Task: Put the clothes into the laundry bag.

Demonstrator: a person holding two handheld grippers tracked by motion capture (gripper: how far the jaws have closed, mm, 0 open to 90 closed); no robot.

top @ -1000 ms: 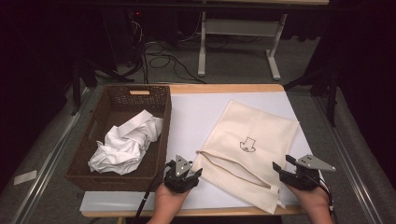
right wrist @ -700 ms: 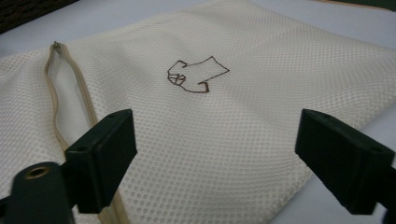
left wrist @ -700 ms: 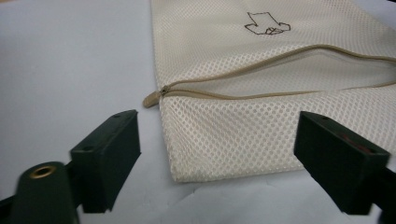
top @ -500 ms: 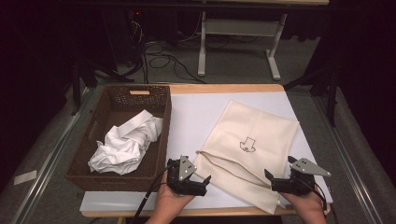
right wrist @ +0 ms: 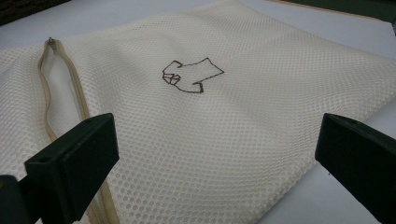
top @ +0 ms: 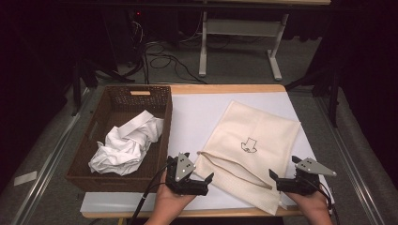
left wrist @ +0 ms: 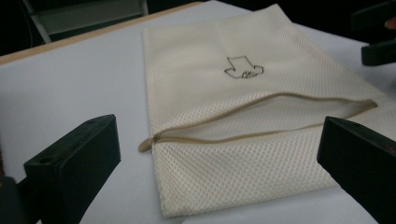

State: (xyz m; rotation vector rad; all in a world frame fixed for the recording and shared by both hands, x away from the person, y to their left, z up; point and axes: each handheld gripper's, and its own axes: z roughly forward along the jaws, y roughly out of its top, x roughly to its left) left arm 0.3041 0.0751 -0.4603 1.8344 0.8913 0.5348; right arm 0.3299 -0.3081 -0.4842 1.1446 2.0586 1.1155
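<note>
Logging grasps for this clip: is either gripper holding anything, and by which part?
Nothing is held. The left gripper and right gripper are both open, at the two ends of the mesh bag's open zipper.

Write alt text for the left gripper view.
A cream mesh laundry bag lies flat on a white table, its zipper partly open and a small shirt symbol drawn on it. The left gripper frames it with jaws wide apart, nothing between them.
</note>
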